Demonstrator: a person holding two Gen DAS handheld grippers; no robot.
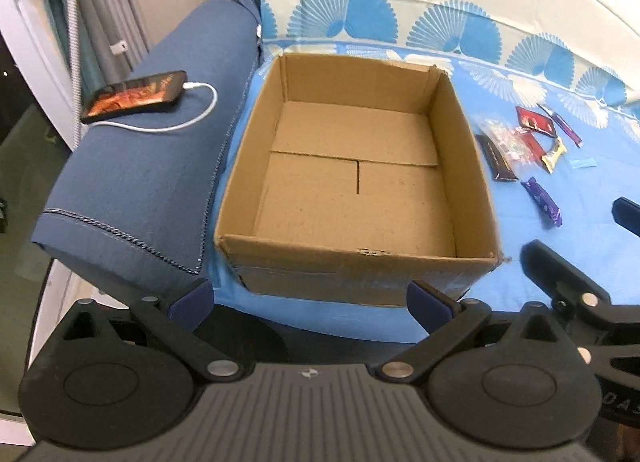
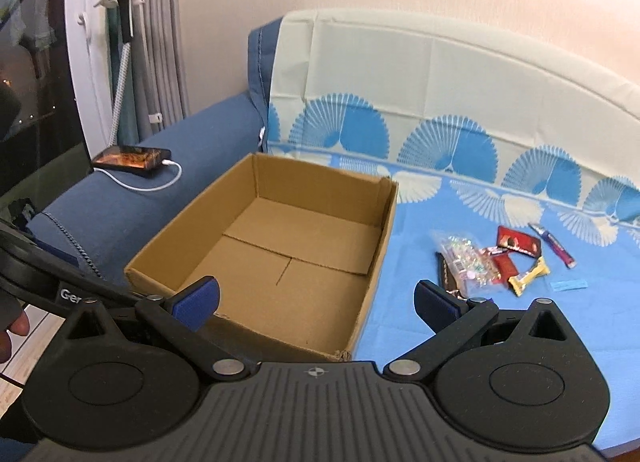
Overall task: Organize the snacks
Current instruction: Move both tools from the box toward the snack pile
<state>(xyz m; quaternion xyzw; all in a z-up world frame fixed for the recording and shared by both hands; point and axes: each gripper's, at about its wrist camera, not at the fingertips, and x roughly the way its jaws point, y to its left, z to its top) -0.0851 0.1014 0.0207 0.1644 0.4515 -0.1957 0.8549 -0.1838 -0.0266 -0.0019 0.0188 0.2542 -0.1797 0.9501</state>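
At the sofa seat's left edge, against the blue armrest [image 1: 132, 182], I see the open brown cardboard box [image 1: 464, 166] holding nothing. Right of it, the wrapped snacks [image 2: 492, 262] lie clustered on the blue patterned sheet [image 2: 460, 322]. My left gripper [image 1: 308, 300] and right gripper [image 2: 316, 298] hover with jaws spread, empty.

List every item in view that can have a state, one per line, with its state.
Brown cardboard box: open-topped, empty, upright on the blue sheet.
Black smartphone: screen lit, white cable plugged in, lying on the sofa arm.
Pile of wrapped snacks: loose on the sheet, outside the box.
Purple snack bar: lying apart from the pile.
Left gripper: open, holding nothing.
Right gripper: open, holding nothing.
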